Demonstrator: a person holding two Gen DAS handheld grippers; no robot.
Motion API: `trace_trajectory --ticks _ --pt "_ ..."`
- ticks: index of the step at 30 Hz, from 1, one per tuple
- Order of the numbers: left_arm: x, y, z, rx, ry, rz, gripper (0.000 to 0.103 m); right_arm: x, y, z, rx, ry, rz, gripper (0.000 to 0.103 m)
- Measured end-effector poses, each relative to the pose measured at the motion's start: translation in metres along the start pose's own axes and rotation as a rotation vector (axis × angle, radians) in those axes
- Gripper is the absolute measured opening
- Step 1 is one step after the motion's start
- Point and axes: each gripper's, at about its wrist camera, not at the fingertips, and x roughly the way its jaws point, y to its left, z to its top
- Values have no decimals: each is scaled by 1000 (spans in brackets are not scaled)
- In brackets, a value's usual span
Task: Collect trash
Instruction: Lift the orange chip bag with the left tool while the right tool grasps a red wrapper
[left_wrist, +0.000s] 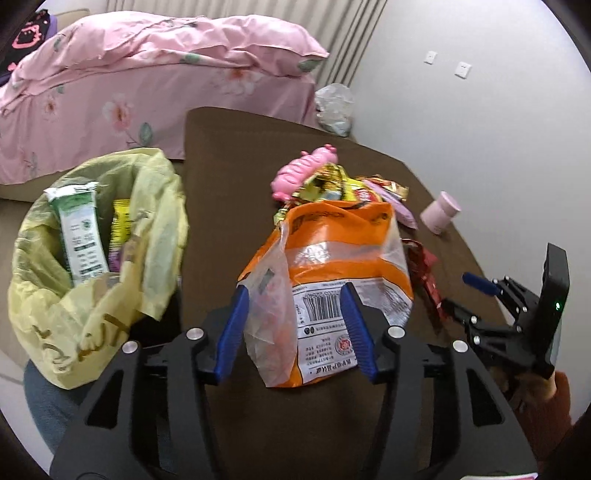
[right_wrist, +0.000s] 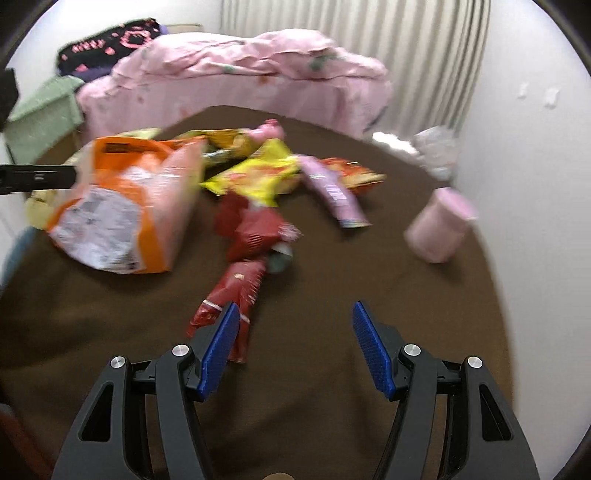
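An orange snack bag (left_wrist: 332, 266) lies on the brown table (left_wrist: 229, 192); it also shows in the right wrist view (right_wrist: 122, 206). My left gripper (left_wrist: 295, 291) is open, its blue fingers on either side of the bag's near end, not closed on it. A yellow trash bag (left_wrist: 96, 258) holding wrappers stands open at the left of the table. My right gripper (right_wrist: 291, 317) is open and empty, above the table just right of a red wrapper (right_wrist: 232, 295). Beyond lie yellow (right_wrist: 258, 173), red (right_wrist: 258, 229) and pink (right_wrist: 332, 192) wrappers.
A pink pig toy (left_wrist: 303, 166) lies behind the wrapper pile. A pink cylindrical cup (right_wrist: 439, 225) lies on the table's right side near the white wall. A pink-covered bed (left_wrist: 147, 85) stands behind the table. A crumpled clear plastic bag (left_wrist: 334, 107) sits by the curtain.
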Motion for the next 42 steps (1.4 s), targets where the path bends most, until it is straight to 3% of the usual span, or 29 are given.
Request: trace_trajectory --ticks 4,8,13,15,16,22,27,30,33,35,37,42 --pt "-2 0 1 -17 -29 -22 50 -18 -16 8 83 -58 143 60" --pt "-7 6 4 -43 -62 -25 55 -8 -15 26 136 -65 279 60" --pt "-2 20 4 -107 -38 -50 61 35 -11 45 191 -21 312 57" --pt "1 21 3 -98 -26 -17 62 54 -10 47 208 29 327 47" --pt "2 22 3 -96 -19 -13 62 61 -8 46 214 54 338 36" --pt "4 30 2 -107 -22 0 62 46 -7 37 232 32 341 35" --pt "11 23 6 -81 -1 -52 62 31 -17 27 242 11 307 35" --pt "25 18 8 -54 32 -21 62 26 -20 25 258 4 316 35" --pt "39 16 8 -60 67 17 49 22 -20 25 252 -7 306 35" --pt "36 16 9 -64 47 32 29 18 -18 27 240 -17 289 35" --pt "26 20 11 -99 14 -15 26 14 -18 29 237 -25 288 35" --pt "-5 23 17 -82 -85 25 24 0 -15 37 224 -62 284 35"
